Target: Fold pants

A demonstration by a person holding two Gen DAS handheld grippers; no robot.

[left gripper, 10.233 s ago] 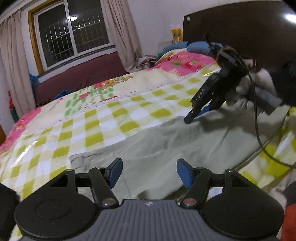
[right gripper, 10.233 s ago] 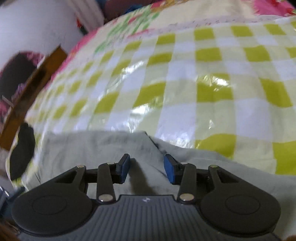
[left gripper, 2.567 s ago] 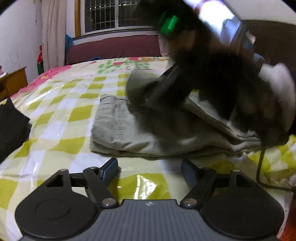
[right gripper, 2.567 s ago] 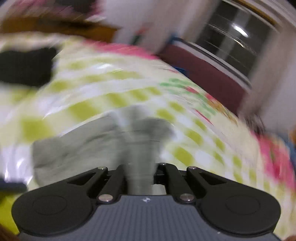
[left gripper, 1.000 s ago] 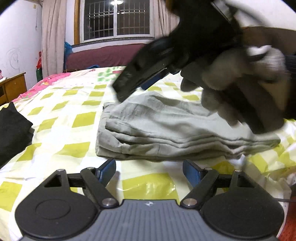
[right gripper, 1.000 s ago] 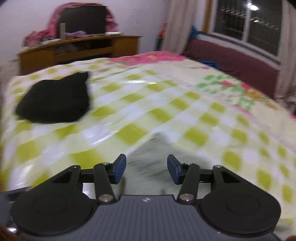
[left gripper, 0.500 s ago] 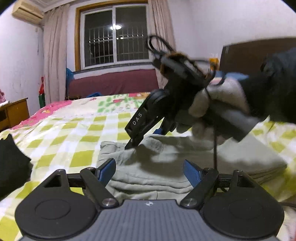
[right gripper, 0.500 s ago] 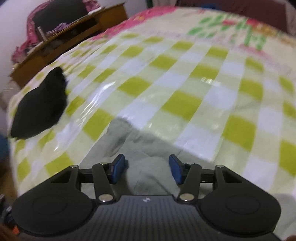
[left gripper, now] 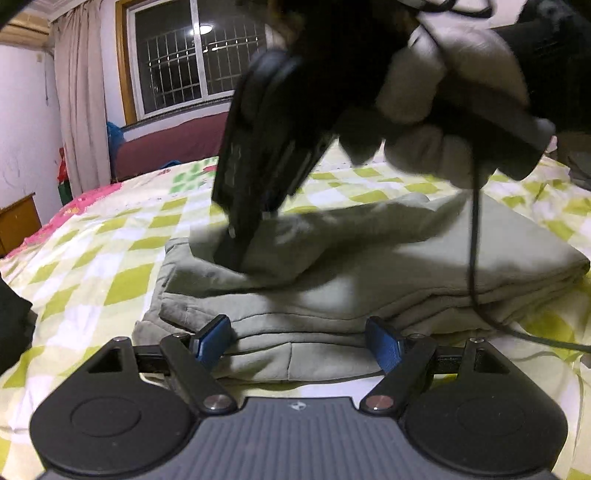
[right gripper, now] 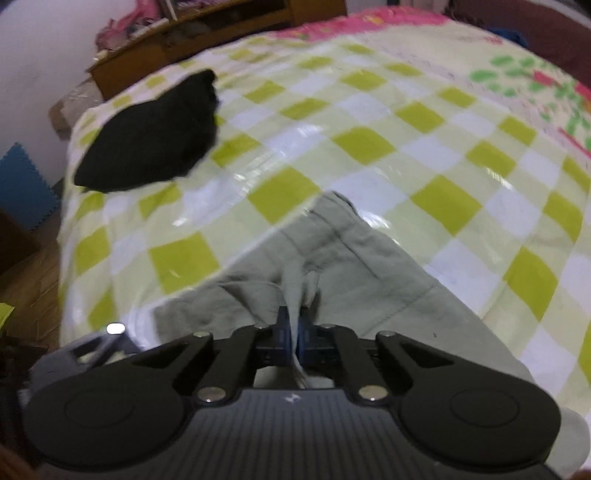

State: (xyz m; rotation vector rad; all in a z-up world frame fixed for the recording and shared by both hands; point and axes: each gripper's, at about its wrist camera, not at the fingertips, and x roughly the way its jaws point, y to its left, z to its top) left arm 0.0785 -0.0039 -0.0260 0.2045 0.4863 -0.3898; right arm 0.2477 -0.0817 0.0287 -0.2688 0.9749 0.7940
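Grey-green pants point(left gripper: 369, 266) lie folded in several layers on the checked bedspread point(left gripper: 96, 258). In the left wrist view my left gripper point(left gripper: 301, 341) stands open at the near edge of the stack, its blue pads on either side of the lowest layers without pressing them. Beyond it, my right gripper point(left gripper: 231, 254), held by a gloved hand point(left gripper: 443, 110), points down into the top layer near the stack's left end. In the right wrist view my right gripper point(right gripper: 293, 334) is shut on a pinched ridge of the pants point(right gripper: 351, 273).
A black garment point(right gripper: 147, 144) lies on the bed's far left corner. A wooden cabinet point(right gripper: 207, 33) stands past the bed edge. A window point(left gripper: 195, 59), curtain and dark red couch point(left gripper: 166, 147) are behind the bed. The right gripper's cable point(left gripper: 474, 240) hangs across the pants.
My right gripper has tilted down onto the top layer and closed on a fold of cloth. My left gripper has come closer to the stack's near edge, still open.
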